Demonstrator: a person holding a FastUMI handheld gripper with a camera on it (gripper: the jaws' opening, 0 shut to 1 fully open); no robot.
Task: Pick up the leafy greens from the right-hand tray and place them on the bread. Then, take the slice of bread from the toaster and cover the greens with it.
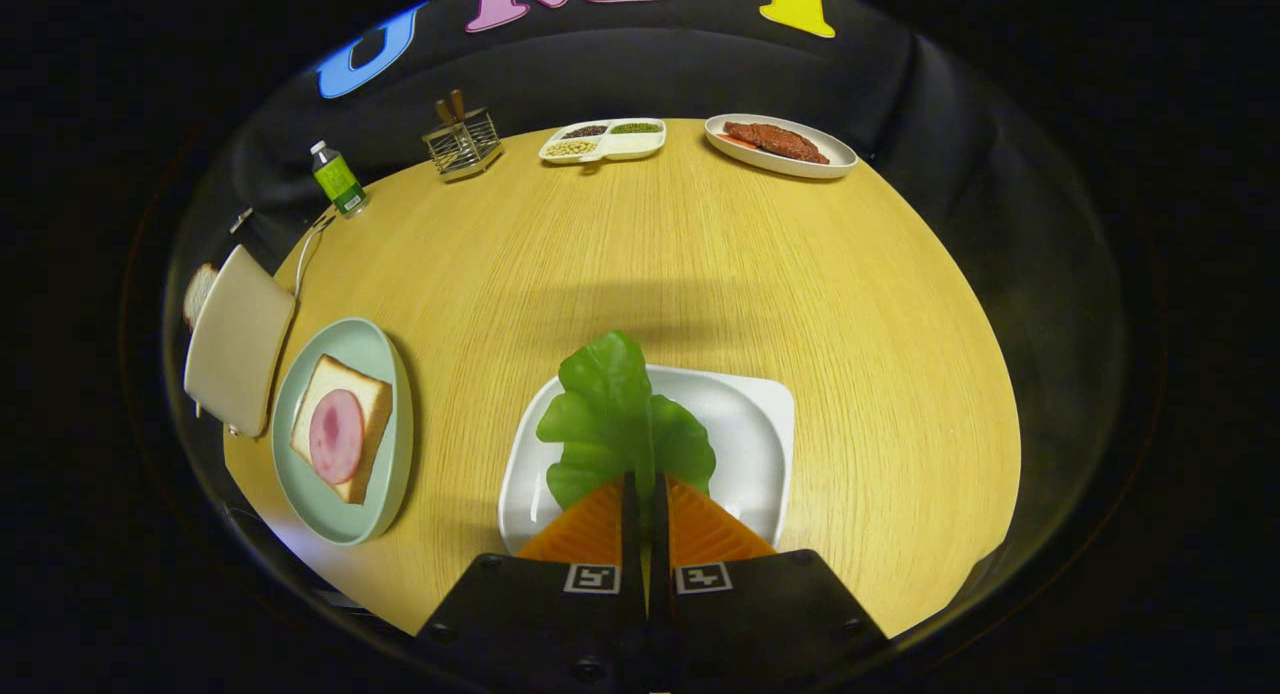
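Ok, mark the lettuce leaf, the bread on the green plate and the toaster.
lettuce leaf (610,414): gripper view, middle of the leaf blade.
bread (342,429): gripper view, ham slice edge, crumb beside it.
toaster (238,339): gripper view, flat side wall.

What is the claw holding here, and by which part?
The claw is shut on the leafy greens, pinching the leaf's near stem end above the white tray.

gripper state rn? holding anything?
Gripper: closed on the stem end of the leafy greens, both fingers pressing it, above the white tray.
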